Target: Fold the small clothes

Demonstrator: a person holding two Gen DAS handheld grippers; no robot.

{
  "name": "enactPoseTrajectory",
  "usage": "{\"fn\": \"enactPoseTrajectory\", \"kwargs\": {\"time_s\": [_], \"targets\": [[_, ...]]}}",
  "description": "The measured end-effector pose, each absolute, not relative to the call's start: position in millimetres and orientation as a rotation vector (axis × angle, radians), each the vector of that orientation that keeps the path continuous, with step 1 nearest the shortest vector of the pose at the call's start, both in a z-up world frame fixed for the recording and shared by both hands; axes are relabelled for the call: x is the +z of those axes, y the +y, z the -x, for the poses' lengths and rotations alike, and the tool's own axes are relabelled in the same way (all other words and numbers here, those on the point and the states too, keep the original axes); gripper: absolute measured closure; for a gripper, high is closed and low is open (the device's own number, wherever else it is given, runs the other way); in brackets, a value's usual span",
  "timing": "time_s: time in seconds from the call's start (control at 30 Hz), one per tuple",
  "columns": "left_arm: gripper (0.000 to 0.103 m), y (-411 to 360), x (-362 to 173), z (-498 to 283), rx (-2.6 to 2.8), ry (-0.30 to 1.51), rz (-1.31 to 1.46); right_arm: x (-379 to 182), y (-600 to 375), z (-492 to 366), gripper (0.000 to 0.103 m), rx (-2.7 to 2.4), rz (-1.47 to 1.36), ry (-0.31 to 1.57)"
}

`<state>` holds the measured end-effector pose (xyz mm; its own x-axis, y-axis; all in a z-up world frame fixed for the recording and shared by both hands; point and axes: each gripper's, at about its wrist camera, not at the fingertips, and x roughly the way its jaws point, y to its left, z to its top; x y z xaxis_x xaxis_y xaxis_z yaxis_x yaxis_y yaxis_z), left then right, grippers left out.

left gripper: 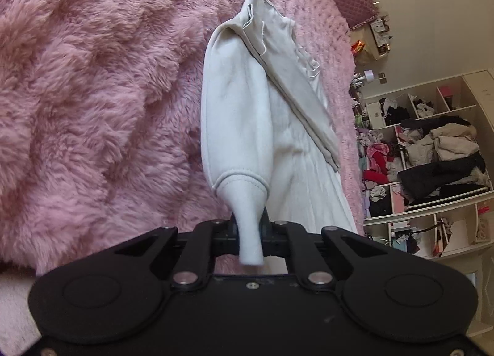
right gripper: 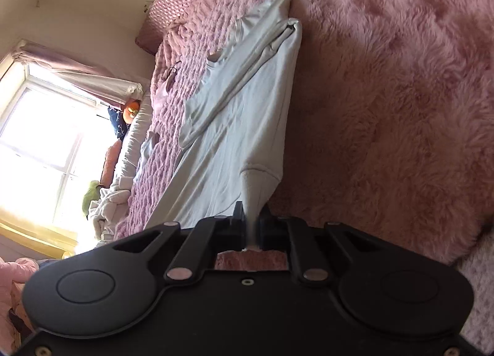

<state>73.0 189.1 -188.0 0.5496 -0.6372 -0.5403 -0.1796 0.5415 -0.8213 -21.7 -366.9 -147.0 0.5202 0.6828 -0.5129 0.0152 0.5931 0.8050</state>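
Note:
A small pale cream garment with a hemmed edge lies stretched along a fluffy pink blanket. My left gripper is shut on a pinched corner of it, and the cloth pokes back between the jaws. In the right wrist view the same garment runs away from the camera, partly folded over itself. My right gripper is shut on another pinched corner just below the hem. Both held corners are lifted a little off the blanket.
A quilted pink headboard stands at the far end of the bed. Open shelves piled with clothes line the wall at the right. A bright window with a curtain and loose bedding lie at the left.

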Motion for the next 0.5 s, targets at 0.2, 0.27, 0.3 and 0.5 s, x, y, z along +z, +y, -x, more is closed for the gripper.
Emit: {"fn": "enactPoseTrajectory", "kwargs": {"time_s": [0.2,0.27,0.3,0.5], "targets": [[0.098,187,-220,-39,-0.344,1.059,1.062,-160,-384,46,0.096,0.434,-0.85,1.046],[0.098,187,-230,-34,-0.342,1.066,1.094,-171,-388,49,0.096,0.411,-0.871,1.075],[0.098,188,-232,-35,-0.347,1.061,1.11,-175,-389,49,0.096,0.401,-0.892,1.083],[0.098,186,-174,-96,-0.427,0.986,1.018,-144,-387,2,0.095,0.439,-0.9,1.003]]}}
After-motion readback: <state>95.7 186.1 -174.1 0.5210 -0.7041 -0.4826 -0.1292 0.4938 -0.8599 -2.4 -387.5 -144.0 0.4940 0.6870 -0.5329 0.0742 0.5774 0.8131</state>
